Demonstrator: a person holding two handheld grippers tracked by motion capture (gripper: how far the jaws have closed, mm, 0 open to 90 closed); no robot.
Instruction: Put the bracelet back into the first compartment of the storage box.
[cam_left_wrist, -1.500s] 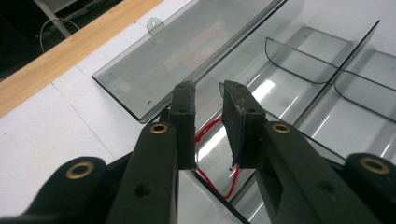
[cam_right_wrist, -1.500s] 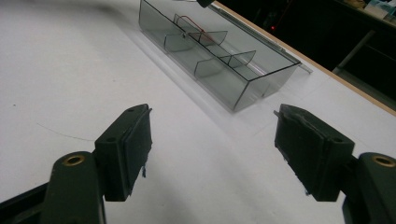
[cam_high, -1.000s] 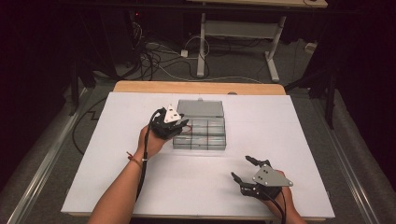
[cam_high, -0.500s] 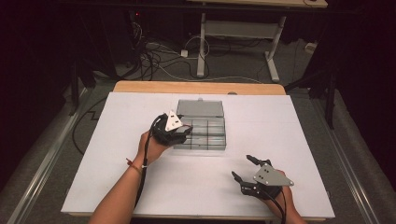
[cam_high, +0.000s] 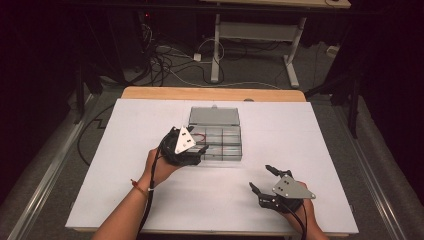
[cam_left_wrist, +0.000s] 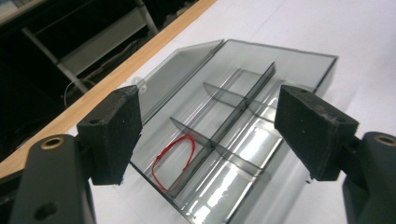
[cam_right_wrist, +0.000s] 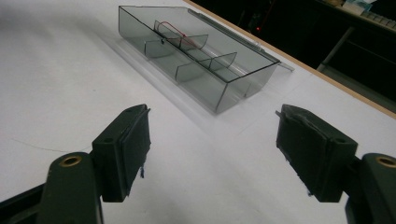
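1. Found the clear compartment box (cam_high: 216, 141) near the middle of the white table (cam_high: 100, 190), toward the far side, its lid (cam_high: 214, 116) folded back flat behind it and so already open.
2. Spotted a red rubber band (cam_left_wrist: 173, 158) lying loose in one compartment at the box's left end, leaning on a divider (cam_left_wrist: 224, 126); seen again in the right gripper view (cam_right_wrist: 170, 30) at the far end of the box. Other compartments appeared empty.
3. Held the left gripper (cam_high: 200, 149) over the left end of the box, jaws spread wide apart with nothing between them, the band lying below and between the pads (cam_left_wrist: 114, 133) in the left gripper view.
4. Kept the right gripper (cam_high: 264, 180) low near the right front of the table, well apart from the box, jaws likewise wide apart and empty.
5. Judged the band as in the box already, with the left gripper either just let go of it or not yet closed on it; could not tell which.
6. Judged what was left: lid unclosed and nothing else on the table to sort.
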